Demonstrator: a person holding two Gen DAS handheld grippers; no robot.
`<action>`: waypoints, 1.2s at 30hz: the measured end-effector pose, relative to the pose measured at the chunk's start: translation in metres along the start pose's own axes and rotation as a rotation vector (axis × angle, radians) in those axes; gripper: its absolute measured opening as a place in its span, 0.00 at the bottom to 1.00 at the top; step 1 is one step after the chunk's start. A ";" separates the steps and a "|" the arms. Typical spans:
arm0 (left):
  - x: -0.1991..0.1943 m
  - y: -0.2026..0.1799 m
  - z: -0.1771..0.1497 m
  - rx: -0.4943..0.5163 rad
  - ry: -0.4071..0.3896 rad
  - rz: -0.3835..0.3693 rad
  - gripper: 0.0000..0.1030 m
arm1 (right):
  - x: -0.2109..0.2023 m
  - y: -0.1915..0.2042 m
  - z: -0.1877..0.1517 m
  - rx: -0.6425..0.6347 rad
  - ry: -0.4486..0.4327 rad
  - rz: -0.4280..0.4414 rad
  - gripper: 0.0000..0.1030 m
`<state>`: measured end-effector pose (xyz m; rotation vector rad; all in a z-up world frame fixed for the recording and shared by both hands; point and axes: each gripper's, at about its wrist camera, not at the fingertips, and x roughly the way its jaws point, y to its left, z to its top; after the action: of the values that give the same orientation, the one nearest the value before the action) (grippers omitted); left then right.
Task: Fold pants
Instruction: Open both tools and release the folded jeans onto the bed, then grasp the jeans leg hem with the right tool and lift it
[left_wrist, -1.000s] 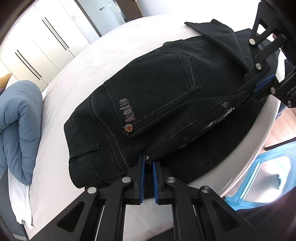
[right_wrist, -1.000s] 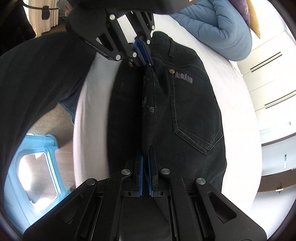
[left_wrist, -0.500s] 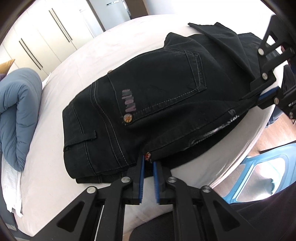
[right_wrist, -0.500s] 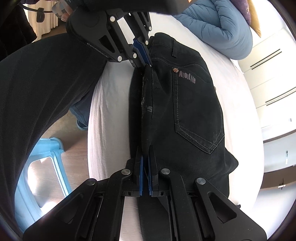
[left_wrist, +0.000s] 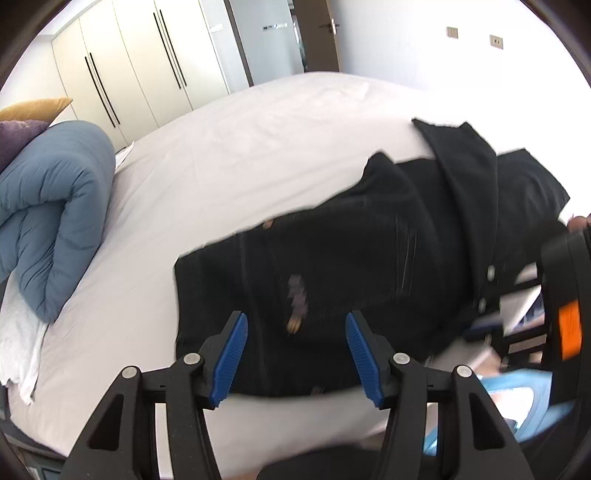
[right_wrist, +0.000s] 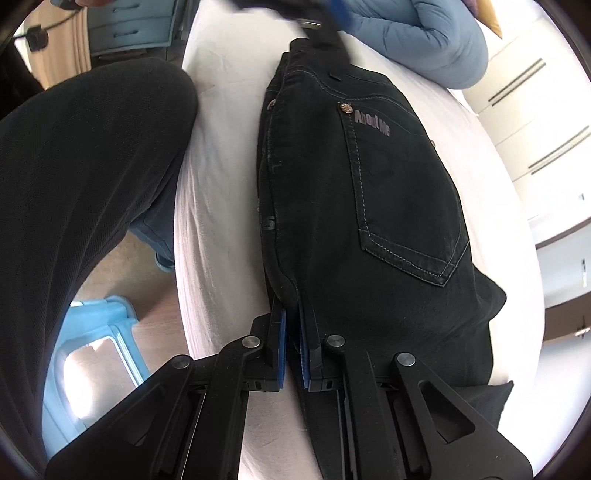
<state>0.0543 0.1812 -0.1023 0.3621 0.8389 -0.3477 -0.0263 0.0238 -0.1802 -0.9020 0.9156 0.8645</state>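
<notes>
Black jeans (left_wrist: 369, 258) lie folded on the white bed (left_wrist: 258, 147), back pocket up. My left gripper (left_wrist: 295, 350) is open and empty, its blue pads (left_wrist: 232, 354) apart above the waistband end. In the right wrist view the jeans (right_wrist: 369, 203) stretch away from me with the "About Me" pocket on top. My right gripper (right_wrist: 291, 347) is shut on the near edge of the jeans at the bed's edge. The left gripper (right_wrist: 325, 14) is a blur at the far waistband.
A rolled blue duvet (left_wrist: 48, 221) lies at the bed's left end. White wardrobes (left_wrist: 129, 74) stand behind. A light blue stool (right_wrist: 92, 350) sits on the floor beside the bed. The person's dark-clad leg (right_wrist: 81, 184) is close to the bed edge.
My left gripper has opened, let go of the jeans' edge and lifted back. The jeans have dropped flat on the bed. My right gripper still holds its edge.
</notes>
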 end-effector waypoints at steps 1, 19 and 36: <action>0.010 -0.003 0.010 0.000 -0.004 -0.023 0.57 | 0.000 -0.001 -0.001 0.012 -0.004 0.004 0.07; 0.096 -0.034 0.065 -0.103 0.113 -0.089 0.44 | -0.066 -0.085 -0.091 0.734 -0.186 0.132 0.72; 0.173 -0.075 0.079 -0.189 0.204 -0.176 0.44 | 0.036 -0.403 -0.230 1.557 0.205 -0.083 0.72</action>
<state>0.1805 0.0537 -0.2001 0.1495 1.0985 -0.3953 0.2843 -0.3226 -0.1835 0.3512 1.3384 -0.1706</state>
